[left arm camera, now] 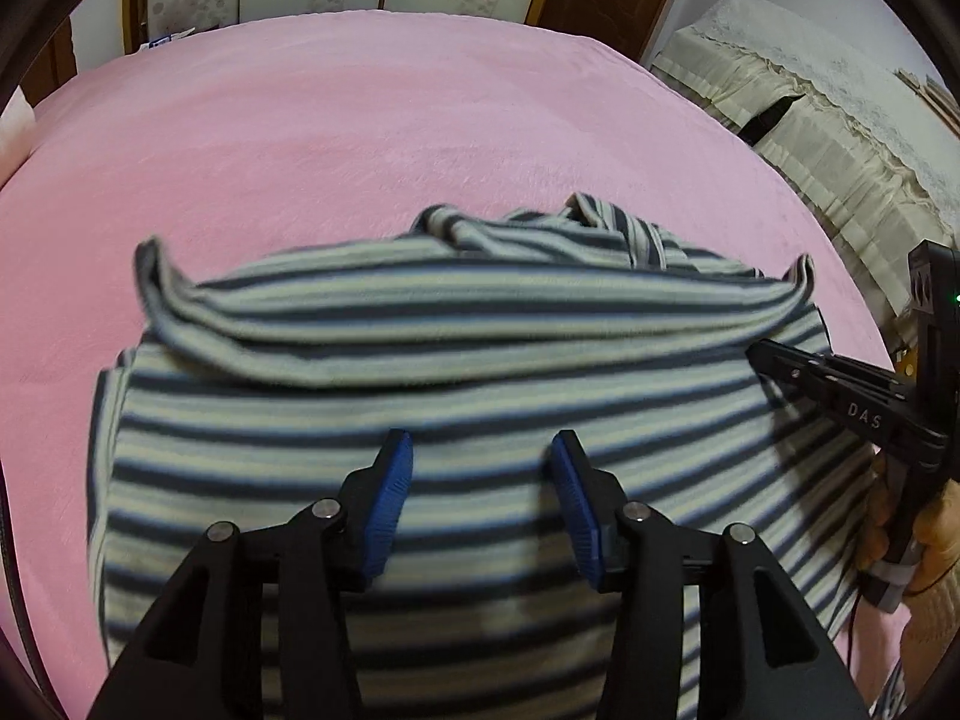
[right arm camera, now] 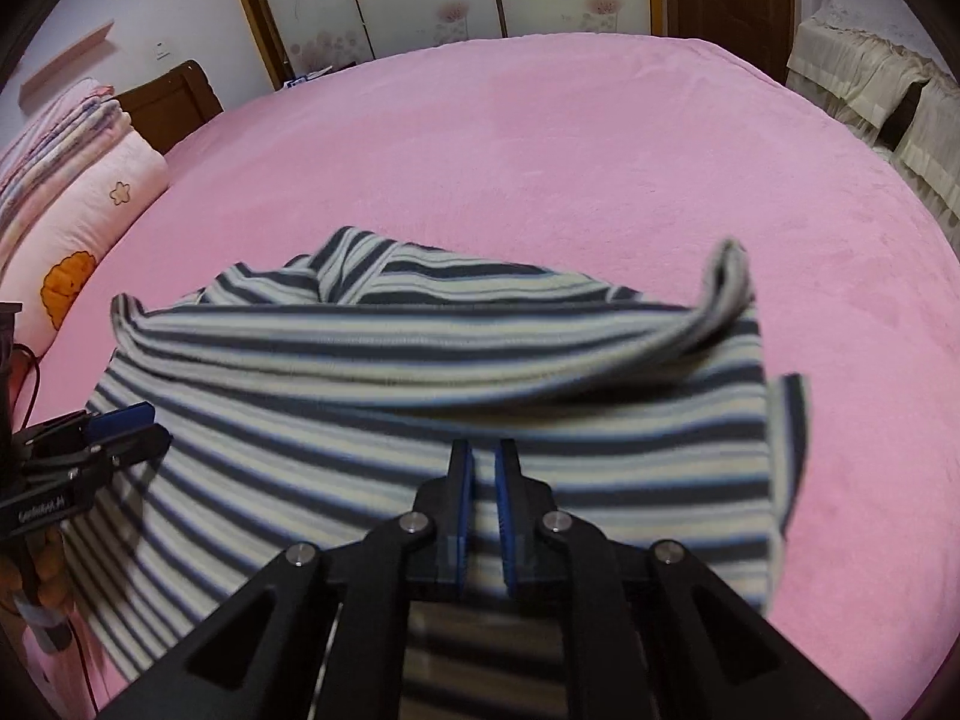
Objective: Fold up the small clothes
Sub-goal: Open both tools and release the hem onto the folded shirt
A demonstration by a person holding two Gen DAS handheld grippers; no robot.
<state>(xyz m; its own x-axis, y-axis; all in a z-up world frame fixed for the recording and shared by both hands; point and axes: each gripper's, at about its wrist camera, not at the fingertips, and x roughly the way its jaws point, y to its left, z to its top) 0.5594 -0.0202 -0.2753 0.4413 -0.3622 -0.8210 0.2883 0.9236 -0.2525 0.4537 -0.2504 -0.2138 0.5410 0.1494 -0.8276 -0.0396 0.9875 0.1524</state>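
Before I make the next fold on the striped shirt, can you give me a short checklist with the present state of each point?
1. Left claw free of cloth: ok, open above the striped shirt, nothing between its fingers.
2. Right claw state: cannot tell; the fingers are nearly together, and cloth between them is not visible.
3. Shirt fully on the pink bed: ok.
4. Top folded edge flat: not ok, both corners curl upward.
5. Far part of shirt smooth: not ok, it is bunched.
6. Claws apart from each other: ok.
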